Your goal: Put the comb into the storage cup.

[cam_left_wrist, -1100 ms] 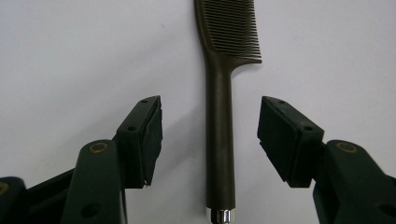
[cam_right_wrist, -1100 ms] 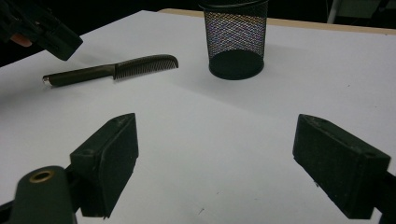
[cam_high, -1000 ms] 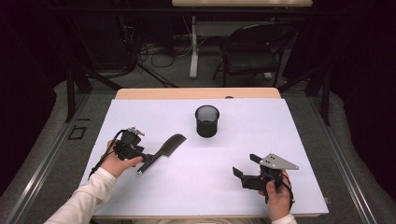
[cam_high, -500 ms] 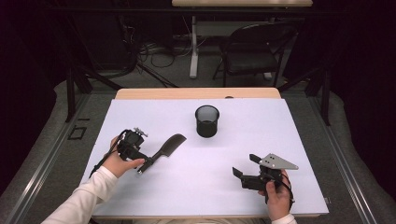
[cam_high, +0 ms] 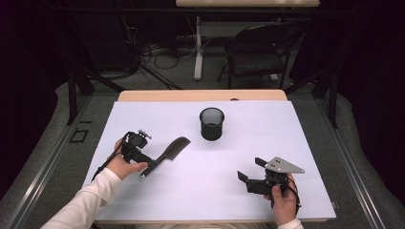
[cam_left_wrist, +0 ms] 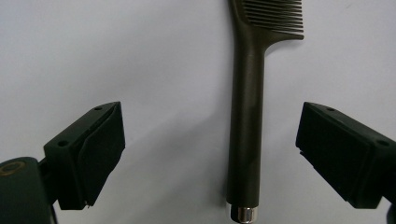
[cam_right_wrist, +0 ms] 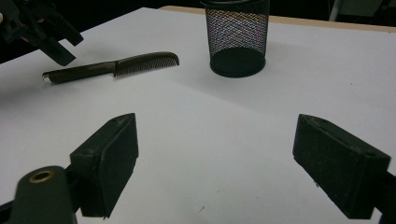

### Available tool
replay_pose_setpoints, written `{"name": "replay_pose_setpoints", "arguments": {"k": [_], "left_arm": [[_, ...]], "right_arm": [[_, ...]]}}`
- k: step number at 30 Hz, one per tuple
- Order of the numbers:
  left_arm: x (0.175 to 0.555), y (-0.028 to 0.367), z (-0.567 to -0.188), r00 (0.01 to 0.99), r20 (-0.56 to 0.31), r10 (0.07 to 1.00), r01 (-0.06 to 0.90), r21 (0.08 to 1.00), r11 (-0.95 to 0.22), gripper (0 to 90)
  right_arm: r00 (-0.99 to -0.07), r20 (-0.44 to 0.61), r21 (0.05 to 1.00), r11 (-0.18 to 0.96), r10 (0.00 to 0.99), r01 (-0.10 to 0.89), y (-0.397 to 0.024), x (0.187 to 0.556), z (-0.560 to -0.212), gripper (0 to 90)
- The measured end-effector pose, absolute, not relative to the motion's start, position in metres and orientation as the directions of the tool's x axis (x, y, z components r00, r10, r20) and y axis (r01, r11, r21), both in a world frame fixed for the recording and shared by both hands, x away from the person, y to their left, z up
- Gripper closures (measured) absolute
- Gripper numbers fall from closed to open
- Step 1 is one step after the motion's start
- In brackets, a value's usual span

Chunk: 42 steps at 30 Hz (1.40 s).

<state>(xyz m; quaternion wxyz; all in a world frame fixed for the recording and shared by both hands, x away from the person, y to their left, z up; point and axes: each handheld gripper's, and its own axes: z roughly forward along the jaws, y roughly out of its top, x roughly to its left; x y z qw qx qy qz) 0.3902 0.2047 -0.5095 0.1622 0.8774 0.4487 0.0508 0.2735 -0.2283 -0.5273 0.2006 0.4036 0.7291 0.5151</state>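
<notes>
Left gripper point(cam_left_wrist: 210, 154) jaws have just been opening, now standing wide apart. Comb point(cam_left_wrist: 247, 116) is lying flat on the white table point(cam_high: 200, 191), its handle running between the jaws, touching neither pad, nearer one jaw. Right gripper point(cam_right_wrist: 215, 172) jaws gaping, nothing between them; mesh cup point(cam_right_wrist: 237, 37) well ahead.

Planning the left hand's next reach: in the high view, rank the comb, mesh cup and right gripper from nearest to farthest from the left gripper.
1. Comb: beside the left gripper.
2. Mesh cup: table centre, farther back.
3. Right gripper: near right.
</notes>
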Motion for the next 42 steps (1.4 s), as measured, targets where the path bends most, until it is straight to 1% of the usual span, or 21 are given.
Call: {"name": "replay_pose_setpoints", "arguments": {"k": [2, 4, 8, 19, 25, 29, 37, 38, 40, 42], "left_arm": [[0.39, 0.204, -0.511, 0.59, -0.056, 0.806, 0.773, 0.328, -0.543, 6.0], [0.391, 0.202, -0.513, 0.604, -0.053, 0.795, 0.77, 0.294, -0.566, 4.9], [0.391, 0.198, -0.517, 0.613, -0.045, 0.789, 0.768, 0.269, -0.581, 1.3], [0.396, 0.191, -0.523, 0.613, -0.065, 0.787, 0.777, 0.226, -0.587, 1.4], [0.399, 0.188, -0.524, 0.61, -0.064, 0.79, 0.783, 0.203, -0.588, 8.0], [0.4, 0.187, -0.525, 0.603, -0.074, 0.795, 0.79, 0.198, -0.58, 14.2], [0.4, 0.181, -0.526, 0.609, -0.067, 0.791, 0.787, 0.18, -0.59, 17.9], [0.399, 0.18, -0.526, 0.607, -0.063, 0.792, 0.789, 0.167, -0.591, 19.5], [0.399, 0.178, -0.527, 0.611, -0.05, 0.79, 0.785, 0.168, -0.597, 20.9], [0.399, 0.177, -0.527, 0.612, -0.048, 0.79, 0.784, 0.167, -0.597, 24.5]], "right_arm": [[-0.594, 0.122, 0.913, 0.145, 0.795, 0.381, -0.228, 0.274, -0.527, 14.0], [-0.593, 0.122, 0.913, 0.144, 0.796, 0.381, -0.228, 0.274, -0.528, 14.0], [-0.594, 0.122, 0.91, 0.149, 0.795, 0.387, -0.228, 0.274, -0.527, 14.0], [-0.595, 0.124, 0.911, 0.146, 0.794, 0.385, -0.227, 0.274, -0.528, 14.0], [-0.597, 0.121, 0.912, 0.148, 0.793, 0.382, -0.227, 0.274, -0.528, 14.0], [-0.597, 0.121, 0.912, 0.149, 0.793, 0.383, -0.227, 0.274, -0.528, 14.0], [-0.6, 0.118, 0.91, 0.156, 0.792, 0.385, -0.227, 0.274, -0.528, 14.0], [-0.6, 0.117, 0.909, 0.158, 0.792, 0.385, -0.227, 0.274, -0.528, 14.0], [-0.601, 0.118, 0.909, 0.157, 0.791, 0.385, -0.227, 0.274, -0.528, 14.0], [-0.6, 0.117, 0.909, 0.159, 0.791, 0.386, -0.227, 0.274, -0.528, 14.0]]}}
